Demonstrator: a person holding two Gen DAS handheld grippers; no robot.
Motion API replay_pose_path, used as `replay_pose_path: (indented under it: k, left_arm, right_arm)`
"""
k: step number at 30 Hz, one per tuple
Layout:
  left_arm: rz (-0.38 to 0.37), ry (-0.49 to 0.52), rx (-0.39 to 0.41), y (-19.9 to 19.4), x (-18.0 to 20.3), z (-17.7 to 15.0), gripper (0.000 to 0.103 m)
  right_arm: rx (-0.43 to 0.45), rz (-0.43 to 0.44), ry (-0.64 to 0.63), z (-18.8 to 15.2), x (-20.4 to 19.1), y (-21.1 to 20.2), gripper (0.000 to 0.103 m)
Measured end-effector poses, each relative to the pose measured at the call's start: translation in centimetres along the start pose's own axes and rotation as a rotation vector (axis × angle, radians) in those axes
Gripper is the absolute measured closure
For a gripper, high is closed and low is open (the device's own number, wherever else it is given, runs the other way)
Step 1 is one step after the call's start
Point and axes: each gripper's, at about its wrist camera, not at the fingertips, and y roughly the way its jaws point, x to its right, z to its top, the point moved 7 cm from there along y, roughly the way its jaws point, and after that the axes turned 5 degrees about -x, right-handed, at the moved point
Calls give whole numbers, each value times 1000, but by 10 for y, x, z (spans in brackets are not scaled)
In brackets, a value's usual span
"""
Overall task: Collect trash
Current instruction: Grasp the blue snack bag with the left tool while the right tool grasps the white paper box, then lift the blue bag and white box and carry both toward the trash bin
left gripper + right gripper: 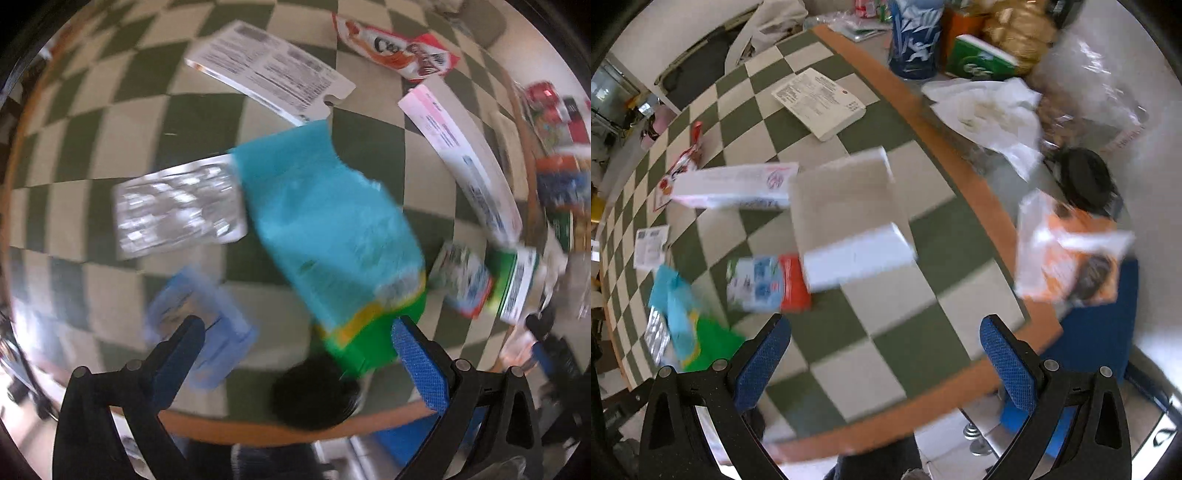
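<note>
Checkered counter [894, 295], wood-edged: left tongs [295, 343] and right tongs [884, 341] both agape, empty; trash uncollected, judging by teal-green packet [332, 236] just beyond left tongs, foil blister sheet [177, 210] left, white box [846, 218] mid-counter, cartons farther; open squares near right edge.

Cluttered home room, checkered table [886, 295], grocery packages [979, 59], blue chair [1100, 339]

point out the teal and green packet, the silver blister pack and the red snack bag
teal and green packet [332, 229]: left wrist view, on its teal middle
silver blister pack [177, 210]: left wrist view, on the foil centre
red snack bag [402, 51]: left wrist view, on its printed front
</note>
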Motion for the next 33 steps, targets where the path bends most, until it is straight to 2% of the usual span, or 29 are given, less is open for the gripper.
replay_pose_path:
  k: [2, 4, 5, 6, 7, 8, 10, 12, 13, 16, 17, 20, 23, 25, 31, 33]
  left_arm:
    - [-12, -22, -33, 13, 8, 13, 15]
    - [-4, -24, -49, 20, 14, 20, 46]
    - [3, -22, -44, 21, 18, 23, 50]
    - [31, -15, -15, 17, 20, 25, 63]
    - [61, 3, 13, 13, 23, 28, 93]
    - [79, 22, 20, 10, 26, 29, 101]
    - [106, 54, 36, 5, 32, 29, 103]
    - [174, 106, 96, -9, 38, 28, 103]
    - [194, 122, 116, -14, 41, 27, 103]
    - [210, 157, 160, -40, 55, 26, 103]
    - [199, 164, 165, -47, 59, 24, 103]
    - [94, 141, 131, -52, 63, 19, 100]
    - [31, 109, 7, -22, 63, 13, 98]
    - [-3, 96, -40, -7, 68, 9, 98]
    - [-12, 79, -52, -7, 86, 15, 98]
    - [-42, 66, -30, -22, 86, 14, 98]
  right_arm:
    - [-17, -2, -7, 16, -6, 14, 0]
    - [-32, -2, -13, 25, -13, 24, 0]
    - [-41, -10, -21, 31, -17, 31, 0]
    - [-47, -14, -26, 36, -20, 37, 0]
    - [-53, -13, -31, 39, -23, 41, 0]
    - [-60, -13, -34, 42, -25, 45, 0]
    - [-71, -12, -35, 47, -27, 52, 0]
    - [-73, -6, -30, 51, -28, 57, 8]
    - [-71, -1, -31, 52, -28, 57, 23]
    - [-60, 23, -32, 55, -28, 55, 27]
    - [-60, 34, -29, 55, -27, 54, 27]
    - [-57, 54, -22, 50, -27, 45, 27]
    - [-57, 68, -11, 47, -24, 39, 27]
    - [-60, 75, -3, 42, -22, 39, 27]
    - [-80, 85, 6, 30, -21, 43, 27]
    - [-80, 93, 4, 28, -19, 42, 26]
